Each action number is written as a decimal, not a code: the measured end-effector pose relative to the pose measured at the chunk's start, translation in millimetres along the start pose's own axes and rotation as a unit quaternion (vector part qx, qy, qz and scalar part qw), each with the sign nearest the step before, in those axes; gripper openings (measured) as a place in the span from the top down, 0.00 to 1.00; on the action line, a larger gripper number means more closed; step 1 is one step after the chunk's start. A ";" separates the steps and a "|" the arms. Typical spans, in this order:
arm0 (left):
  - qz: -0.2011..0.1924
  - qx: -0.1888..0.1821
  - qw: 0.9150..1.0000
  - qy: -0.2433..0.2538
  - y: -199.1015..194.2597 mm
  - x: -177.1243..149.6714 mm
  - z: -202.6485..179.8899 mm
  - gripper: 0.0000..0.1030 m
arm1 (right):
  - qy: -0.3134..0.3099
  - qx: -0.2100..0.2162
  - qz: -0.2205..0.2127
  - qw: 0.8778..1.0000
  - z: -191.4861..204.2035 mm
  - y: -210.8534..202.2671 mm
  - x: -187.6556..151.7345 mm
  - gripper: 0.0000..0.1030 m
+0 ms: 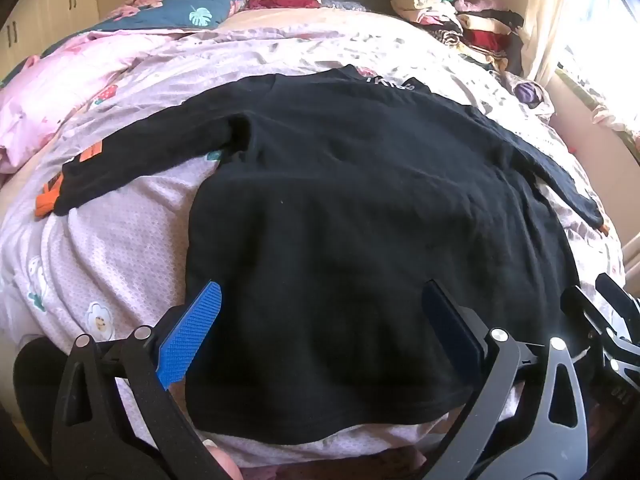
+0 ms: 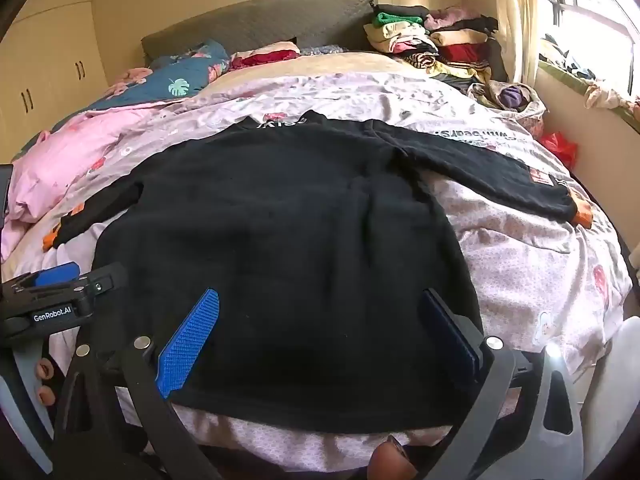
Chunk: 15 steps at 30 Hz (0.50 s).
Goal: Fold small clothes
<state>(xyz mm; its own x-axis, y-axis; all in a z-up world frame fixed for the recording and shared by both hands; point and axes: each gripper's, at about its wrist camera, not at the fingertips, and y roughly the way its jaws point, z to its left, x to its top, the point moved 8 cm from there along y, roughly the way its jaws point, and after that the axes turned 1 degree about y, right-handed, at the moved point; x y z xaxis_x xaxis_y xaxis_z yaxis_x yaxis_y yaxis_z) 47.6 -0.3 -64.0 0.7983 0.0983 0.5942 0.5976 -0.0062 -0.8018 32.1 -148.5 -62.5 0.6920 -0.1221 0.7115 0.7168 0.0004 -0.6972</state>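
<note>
Bedroom: pink floral quilt [image 1: 120, 248], covering the bed, serving as folding surface.
Left wrist view: black long-sleeved top [image 1: 340, 200] spread flat, sleeves out, ready for folding; left gripper [image 1: 320, 336] above hem, jaws fully apart, holding nothing.
Right wrist view: right gripper [image 2: 320, 340] likewise wide, empty, over same hem; clothes pile [image 2: 436, 44] stacked by headboard, clear of workspace.
</note>
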 end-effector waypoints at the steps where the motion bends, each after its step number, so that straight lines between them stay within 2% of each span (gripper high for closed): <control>1: 0.001 0.001 1.000 0.001 0.4 -0.3 -0.1 0.08 | -0.001 -0.001 0.000 1.000 0.5 -0.2 0.2 0.04; 15: 0.000 -0.004 1.000 -0.004 -5.6 3.6 3.5 0.08 | -0.002 -0.002 -0.008 1.000 3.0 -7.0 1.3 0.04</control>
<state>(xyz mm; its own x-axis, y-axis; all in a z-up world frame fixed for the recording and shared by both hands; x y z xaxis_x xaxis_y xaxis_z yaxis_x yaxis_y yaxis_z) 46.9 3.6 -57.6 0.7982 0.1054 0.5931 0.5976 -0.0145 -0.8016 28.3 -145.7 -56.4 0.6816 -0.1174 0.7223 0.7268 -0.0055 -0.6868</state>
